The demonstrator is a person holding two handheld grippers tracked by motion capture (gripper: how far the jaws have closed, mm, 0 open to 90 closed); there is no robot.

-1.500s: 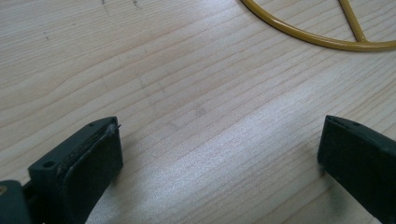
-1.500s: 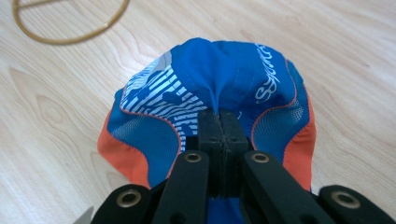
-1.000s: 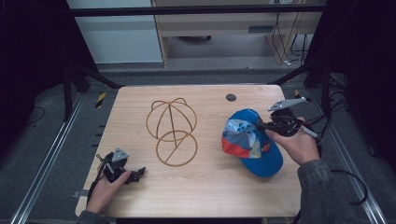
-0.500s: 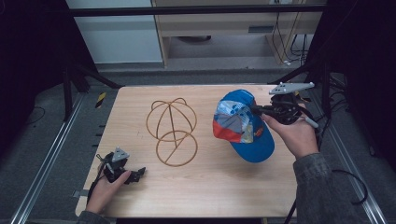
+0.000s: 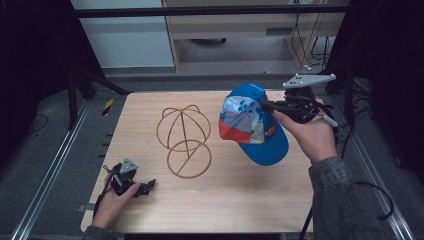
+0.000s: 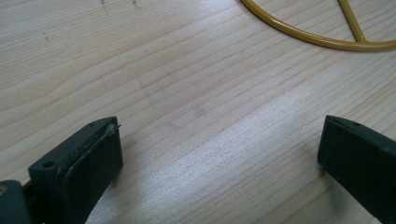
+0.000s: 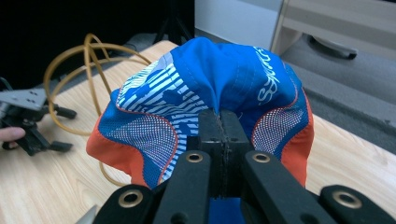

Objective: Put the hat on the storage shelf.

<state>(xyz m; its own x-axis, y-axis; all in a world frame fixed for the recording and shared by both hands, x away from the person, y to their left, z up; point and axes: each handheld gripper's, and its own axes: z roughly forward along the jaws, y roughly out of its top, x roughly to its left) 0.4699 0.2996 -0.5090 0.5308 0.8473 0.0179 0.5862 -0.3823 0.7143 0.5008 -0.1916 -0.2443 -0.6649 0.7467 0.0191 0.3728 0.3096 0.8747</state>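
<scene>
Above the wooden table, the right hand-held gripper pinches the cap, brim slanting down toward the person.

Wooden table, pale top, rounded corners, grain running left to right. Wire stand on it, left of centre: yellow-gold hoops forming dome, round base ring flat on wood at near side. Left gripper resting on top at near-left corner, hand on it, jaws apart over bare wood, stand's ring just beyond them in left gripper view.
</scene>
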